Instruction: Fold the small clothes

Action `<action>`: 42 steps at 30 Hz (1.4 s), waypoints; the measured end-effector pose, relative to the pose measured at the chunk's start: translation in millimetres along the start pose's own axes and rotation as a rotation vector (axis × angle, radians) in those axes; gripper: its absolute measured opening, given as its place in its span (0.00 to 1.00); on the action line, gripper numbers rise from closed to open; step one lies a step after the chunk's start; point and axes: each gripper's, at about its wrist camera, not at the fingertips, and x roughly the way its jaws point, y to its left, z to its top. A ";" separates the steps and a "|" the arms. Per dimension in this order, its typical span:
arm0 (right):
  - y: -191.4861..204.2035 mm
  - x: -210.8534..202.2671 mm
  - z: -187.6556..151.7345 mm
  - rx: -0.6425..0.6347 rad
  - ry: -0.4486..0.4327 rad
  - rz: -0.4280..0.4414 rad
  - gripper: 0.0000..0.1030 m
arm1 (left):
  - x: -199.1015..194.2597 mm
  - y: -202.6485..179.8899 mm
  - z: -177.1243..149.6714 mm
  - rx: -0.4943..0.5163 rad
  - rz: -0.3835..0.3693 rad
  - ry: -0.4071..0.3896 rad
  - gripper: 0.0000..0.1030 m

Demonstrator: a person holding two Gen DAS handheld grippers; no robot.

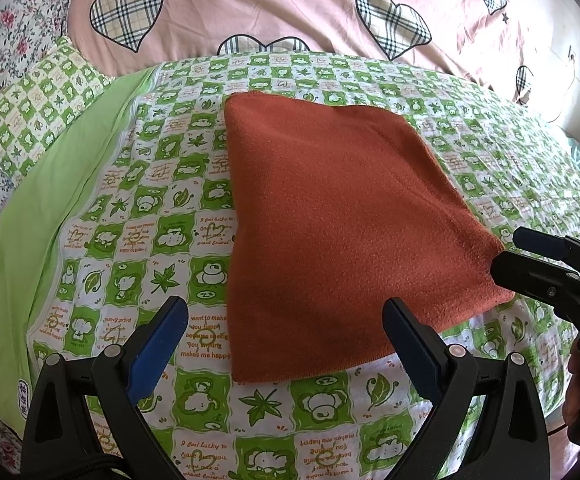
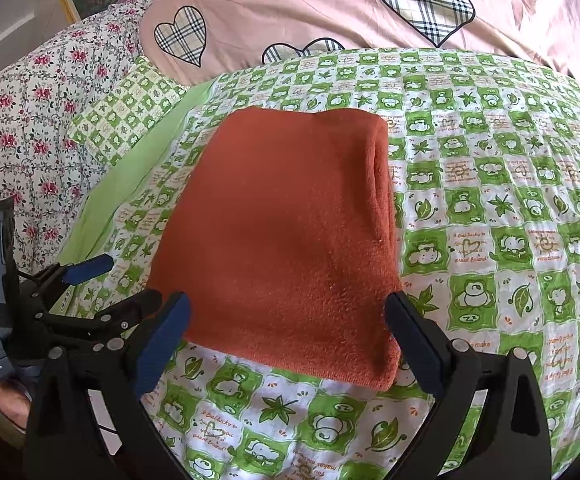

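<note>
Already folded, rust-orange cloth (image 2: pixel 281 240) flat on green checked sheet (image 2: pixel 490 200), long axis running away; both grippers' fingers released, empty.

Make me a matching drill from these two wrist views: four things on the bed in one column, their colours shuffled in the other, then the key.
Things:
1. folded cloth
2. bed sheet under the cloth
3. quilt with plaid hearts
4. finger pads of the right gripper

Colours:
A. pink
B. blue
C. rust orange
D. green and white checks

Pairs: 1-C, 2-D, 3-A, 4-B
</note>
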 end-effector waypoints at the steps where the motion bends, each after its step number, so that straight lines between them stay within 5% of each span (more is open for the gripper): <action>1: 0.2 -0.1 -0.2 0.001 -0.001 0.000 0.95 | 0.4 -0.1 0.5 -0.001 -0.001 0.000 0.95; 42: -12.6 13.8 14.4 0.001 -0.017 -0.016 0.95 | 1.2 7.0 17.5 -0.016 0.023 -0.011 0.94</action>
